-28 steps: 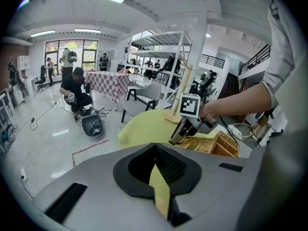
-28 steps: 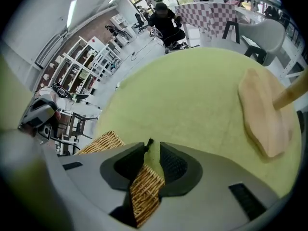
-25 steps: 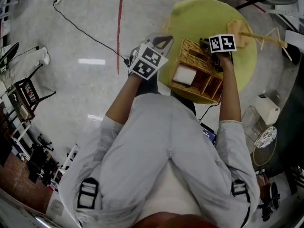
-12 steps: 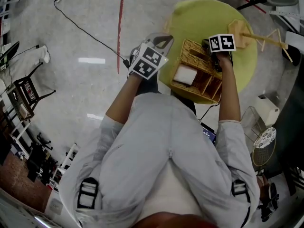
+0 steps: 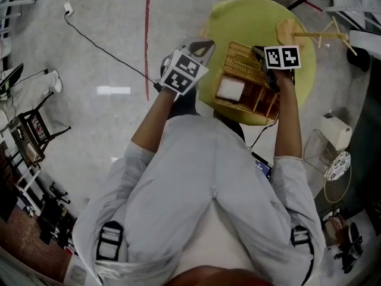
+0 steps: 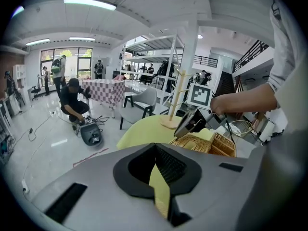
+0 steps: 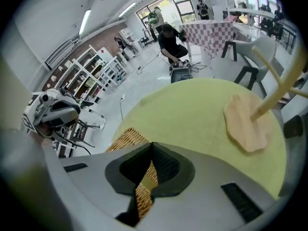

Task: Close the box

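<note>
Presently we note the left gripper (image 5: pixel 199 46) held off the near-left rim of the table (image 5: pixel 250 14), jaws clenched on nothing. In our judgement it is kept clear so the lid can swing. The box (image 5: pixel 253 100), wicker with dividers, sits open at the table's near edge, a white item (image 5: pixel 229 89) in its left compartment. At its far side the lid (image 5: pixel 240 57) lies opened back. The right gripper (image 5: pixel 260 55) reaches over the box, its jaws closing on the lid's edge with wicker between them, which we judge to be the hold for folding it over. Beyond stands a wooden rack (image 5: pixel 290 31), apart from the work.
</note>
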`<action>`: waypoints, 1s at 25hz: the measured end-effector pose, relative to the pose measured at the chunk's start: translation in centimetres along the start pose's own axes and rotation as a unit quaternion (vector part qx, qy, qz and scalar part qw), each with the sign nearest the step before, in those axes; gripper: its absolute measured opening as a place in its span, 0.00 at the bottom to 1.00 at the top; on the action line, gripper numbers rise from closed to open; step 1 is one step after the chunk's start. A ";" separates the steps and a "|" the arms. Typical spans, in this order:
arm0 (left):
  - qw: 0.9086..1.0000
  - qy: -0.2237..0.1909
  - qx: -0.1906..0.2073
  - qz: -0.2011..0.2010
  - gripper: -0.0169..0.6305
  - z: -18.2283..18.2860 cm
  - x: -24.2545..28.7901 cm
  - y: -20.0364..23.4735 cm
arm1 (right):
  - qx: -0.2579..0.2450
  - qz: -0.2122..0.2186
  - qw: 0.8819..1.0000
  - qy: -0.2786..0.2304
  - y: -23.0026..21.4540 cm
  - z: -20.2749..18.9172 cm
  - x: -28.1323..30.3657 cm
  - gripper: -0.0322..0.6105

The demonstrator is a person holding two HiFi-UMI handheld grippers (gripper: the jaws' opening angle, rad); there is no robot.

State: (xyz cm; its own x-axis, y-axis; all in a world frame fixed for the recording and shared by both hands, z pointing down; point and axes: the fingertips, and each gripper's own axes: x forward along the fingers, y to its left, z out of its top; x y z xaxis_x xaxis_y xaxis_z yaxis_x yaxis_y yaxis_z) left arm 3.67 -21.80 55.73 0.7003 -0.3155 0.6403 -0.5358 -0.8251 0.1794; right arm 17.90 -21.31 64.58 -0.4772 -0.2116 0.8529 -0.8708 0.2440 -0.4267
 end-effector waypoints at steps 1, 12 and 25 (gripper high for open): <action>1.000 -0.007 0.005 -0.004 0.07 0.5 -0.3 -0.3 | 0.001 -0.004 1.000 -0.015 0.3 0.2 -1.0 0.10; 0.997 -0.061 0.038 -0.034 0.07 4.1 -3.8 -5.5 | -0.004 -0.016 0.990 -0.140 6.4 -2.0 -11.7 0.10; 0.994 -0.061 0.042 -0.075 0.07 2.3 -6.2 -11.3 | 0.027 0.037 0.986 -0.158 14.6 -13.0 -13.6 0.10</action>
State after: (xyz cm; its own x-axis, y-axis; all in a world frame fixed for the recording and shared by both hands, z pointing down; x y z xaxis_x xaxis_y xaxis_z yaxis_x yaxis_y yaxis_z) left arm 6.49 -11.62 48.02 0.8238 -0.2370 0.5150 -0.3840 -0.9016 0.1993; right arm 13.22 -2.62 50.66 -0.5446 -0.4826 0.6860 -0.8335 0.2200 -0.5069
